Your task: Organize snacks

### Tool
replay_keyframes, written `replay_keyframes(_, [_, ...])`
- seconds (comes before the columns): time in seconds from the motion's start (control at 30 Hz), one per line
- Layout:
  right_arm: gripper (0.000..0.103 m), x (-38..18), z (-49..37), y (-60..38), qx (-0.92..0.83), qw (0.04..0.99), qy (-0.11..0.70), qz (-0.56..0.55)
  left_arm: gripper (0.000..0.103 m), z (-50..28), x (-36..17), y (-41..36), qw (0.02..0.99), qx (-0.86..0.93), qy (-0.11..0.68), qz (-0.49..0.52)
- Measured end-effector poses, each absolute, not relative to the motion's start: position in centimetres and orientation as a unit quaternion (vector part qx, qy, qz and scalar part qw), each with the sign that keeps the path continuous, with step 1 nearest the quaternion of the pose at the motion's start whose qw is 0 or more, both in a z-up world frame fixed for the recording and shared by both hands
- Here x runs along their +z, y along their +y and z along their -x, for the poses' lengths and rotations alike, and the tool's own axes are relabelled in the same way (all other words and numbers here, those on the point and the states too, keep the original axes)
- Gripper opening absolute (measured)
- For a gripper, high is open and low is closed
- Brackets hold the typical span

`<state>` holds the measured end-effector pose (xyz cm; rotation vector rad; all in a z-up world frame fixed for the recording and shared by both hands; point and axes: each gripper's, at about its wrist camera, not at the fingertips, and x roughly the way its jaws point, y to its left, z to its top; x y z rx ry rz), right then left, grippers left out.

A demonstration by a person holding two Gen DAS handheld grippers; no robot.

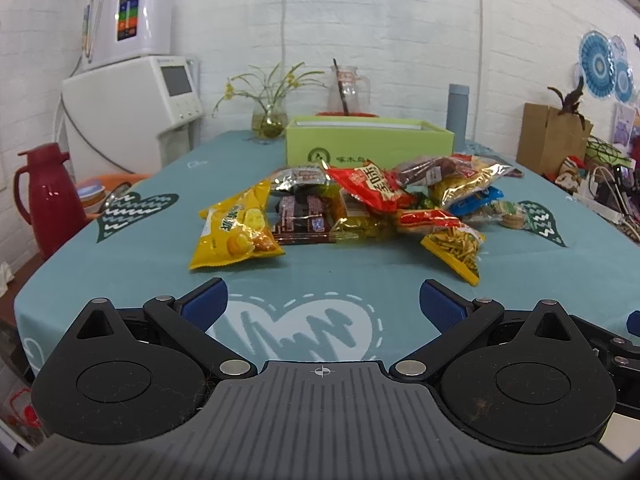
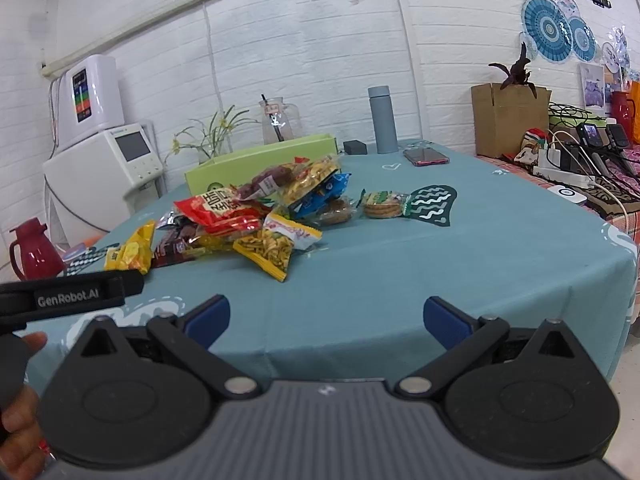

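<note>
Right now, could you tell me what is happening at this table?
A person holds two grippers, about to sort snacks. The left gripper and right gripper both hover open and empty over the near edge of the teal tablecloth. The snack packets lie untouched in a loose pile, with the open green box just behind them.
</note>
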<state>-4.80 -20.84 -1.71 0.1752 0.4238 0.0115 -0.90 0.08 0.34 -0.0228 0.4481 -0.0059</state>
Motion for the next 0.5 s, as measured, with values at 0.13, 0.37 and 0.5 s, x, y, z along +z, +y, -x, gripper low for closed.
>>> replay_keyframes(0.13, [0.103,-1.76,4.8,-20.84,0.012,0.973,0.211,-0.089,0.092,0.89,0.31,0.14,0.975,-0.004,0.221,0.013])
replay_keyframes(0.37, [0.103,-1.79,4.92,-20.54,0.016,0.975,0.207,-0.083,0.091,0.94,0.23,-0.01,0.975,-0.012,0.221,0.012])
replay_keyframes(0.5, [0.103,-1.76,5.0,-20.34,0.02,0.976,0.201,-0.077,0.091,0.83,0.16,0.05,0.975,-0.011,0.222,0.014])
